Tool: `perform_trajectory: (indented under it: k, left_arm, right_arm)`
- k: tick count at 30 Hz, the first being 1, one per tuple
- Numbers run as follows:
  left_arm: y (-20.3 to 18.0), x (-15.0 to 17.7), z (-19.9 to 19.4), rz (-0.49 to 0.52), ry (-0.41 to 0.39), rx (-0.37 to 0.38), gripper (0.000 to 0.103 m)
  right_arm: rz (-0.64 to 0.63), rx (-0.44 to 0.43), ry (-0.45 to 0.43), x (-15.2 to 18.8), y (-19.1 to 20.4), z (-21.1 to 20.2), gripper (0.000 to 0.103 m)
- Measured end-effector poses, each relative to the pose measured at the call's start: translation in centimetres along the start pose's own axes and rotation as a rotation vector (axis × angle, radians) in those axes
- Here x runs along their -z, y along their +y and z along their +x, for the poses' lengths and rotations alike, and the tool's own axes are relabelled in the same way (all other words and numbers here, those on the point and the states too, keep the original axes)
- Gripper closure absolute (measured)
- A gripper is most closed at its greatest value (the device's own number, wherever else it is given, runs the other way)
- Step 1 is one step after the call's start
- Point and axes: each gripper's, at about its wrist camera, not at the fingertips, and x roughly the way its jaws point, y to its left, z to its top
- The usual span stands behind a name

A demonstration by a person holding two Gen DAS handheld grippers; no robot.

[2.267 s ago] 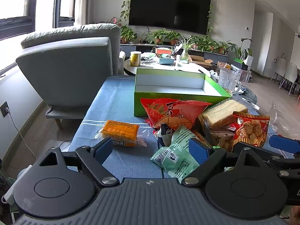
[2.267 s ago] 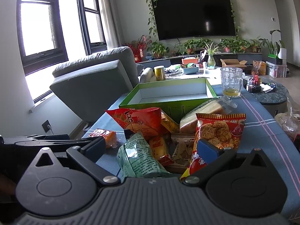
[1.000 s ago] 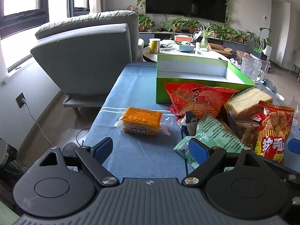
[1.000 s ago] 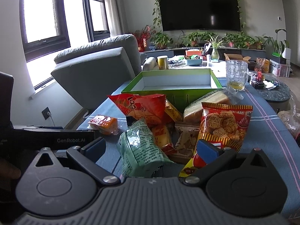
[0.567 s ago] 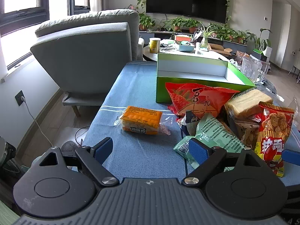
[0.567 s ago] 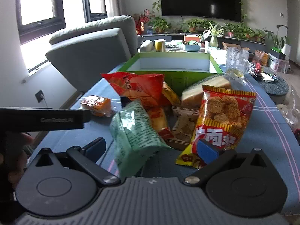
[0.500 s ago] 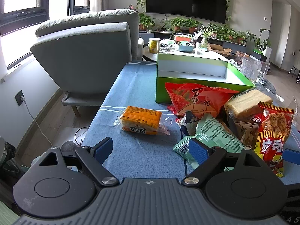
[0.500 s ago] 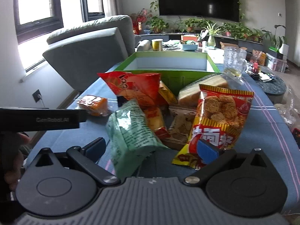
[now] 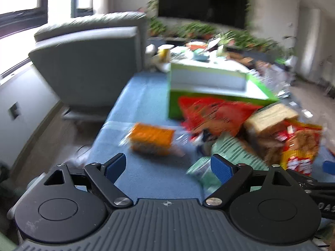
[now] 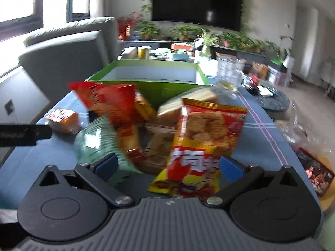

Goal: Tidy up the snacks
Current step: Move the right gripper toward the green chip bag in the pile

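A pile of snack bags lies on the blue tablecloth in front of an open green box (image 9: 217,87), which also shows in the right wrist view (image 10: 152,77). An orange packet (image 9: 151,139) lies apart to the left of the pile. My left gripper (image 9: 168,165) is open and empty, just short of the orange packet. My right gripper (image 10: 168,166) is open, its jaws on either side of the lower end of a red and yellow bag (image 10: 201,144). A pale green bag (image 10: 94,140) lies by its left finger. A red chip bag (image 10: 106,102) leans on the box.
A wrapped bread loaf (image 9: 270,119) lies in the pile. A glass mug (image 10: 229,71) stands right of the box. A grey armchair (image 9: 90,62) stands left of the table. A clear plastic bag (image 10: 297,125) and a dark packet (image 10: 314,171) lie at the right edge.
Both grippers have moved forward toward the snacks; both views are now blurred. The red and yellow bag now sits between my right jaws. The orange packet is closer to my left gripper.
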Motion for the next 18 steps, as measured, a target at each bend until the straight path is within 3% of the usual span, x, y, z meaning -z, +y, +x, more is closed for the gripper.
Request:
perform_trajectory:
  k: [3, 7, 13, 18]
  left_arm:
    - [0.2, -1.0, 1.3, 0.038, -0.032, 0.128, 0.016]
    - [-0.1, -2.1, 3.7, 0.080, -0.004, 0.235, 0.016]
    - [-0.5, -1.5, 6.6, 0.104, 0.092, 0.372, 0.021]
    - [0.7, -0.7, 7.2, 0.010, 0.129, 0.447, 0.023]
  right_arm:
    - [0.049, -0.139, -0.010, -0.4, -0.7, -1.1, 0.022]
    - [-0.041, -0.295, 0.082, -0.1, 0.8, -1.1, 0.022]
    - [0.001, -0.290, 0.225, 0.1, 1.3, 2.3, 0.023]
    - [0.083, -0.267, 0.211, -0.6, -0.6, 3.1, 0.023]
